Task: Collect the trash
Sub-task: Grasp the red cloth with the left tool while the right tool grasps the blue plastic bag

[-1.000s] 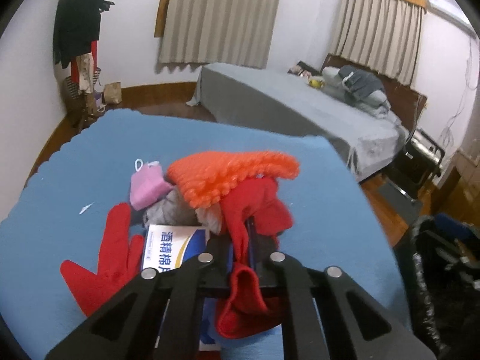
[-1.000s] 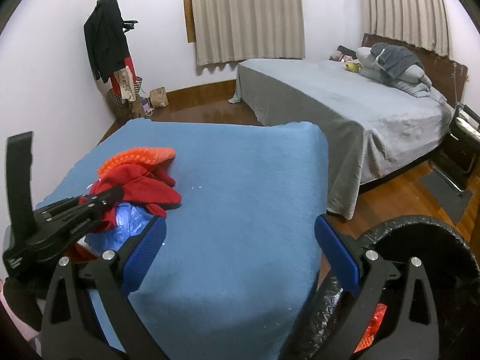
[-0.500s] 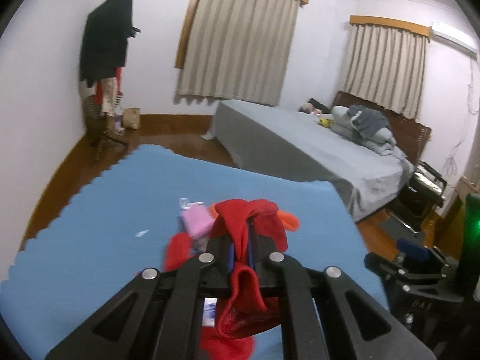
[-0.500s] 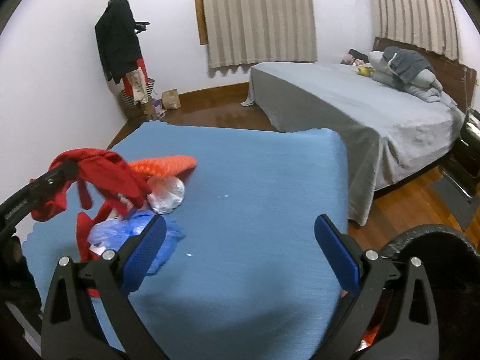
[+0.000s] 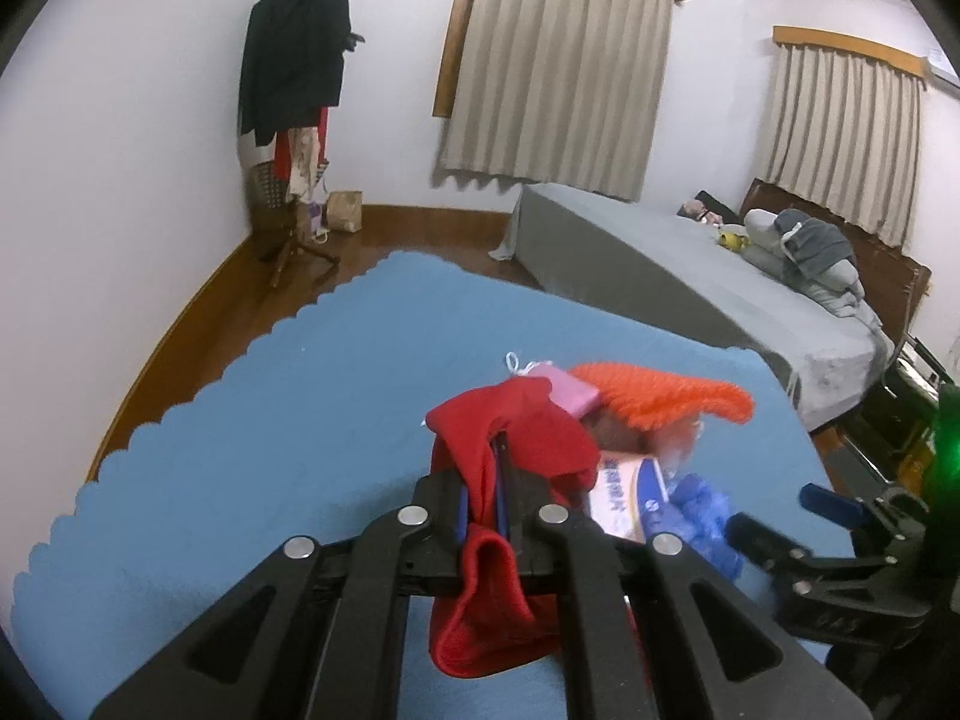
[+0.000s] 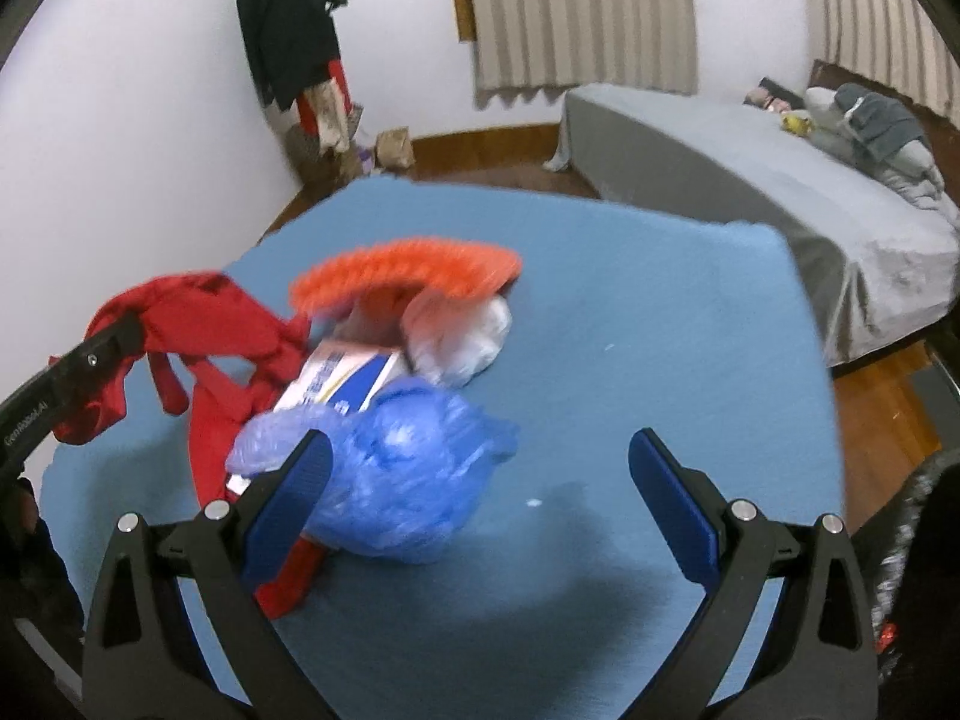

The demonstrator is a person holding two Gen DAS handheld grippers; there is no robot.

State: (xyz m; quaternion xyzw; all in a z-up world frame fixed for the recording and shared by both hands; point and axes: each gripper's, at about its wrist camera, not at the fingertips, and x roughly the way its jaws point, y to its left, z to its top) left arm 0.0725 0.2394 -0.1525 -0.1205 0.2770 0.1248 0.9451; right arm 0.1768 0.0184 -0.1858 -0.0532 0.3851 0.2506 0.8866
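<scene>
Blue worktop (image 6: 630, 360) across mid-frame, bearing a pile at centre left: blue bag (image 6: 408, 480), orange knit (image 6: 408, 270), box (image 6: 342, 378). Left tool (image 5: 483, 480) clenched on red cloth (image 5: 516, 438), lifted at left edge. Right tool (image 6: 480, 504) released, spread beside the bag.

Both wrist cameras look forward and downward over the blue table (image 5: 252, 420) toward the far bed (image 5: 690, 276) and curtains (image 6: 576, 12). The left view sits close behind the red cloth (image 5: 516, 438); the right view faces the blue bag (image 6: 396, 480). Both share the orange knit (image 5: 660, 396) pile.
</scene>
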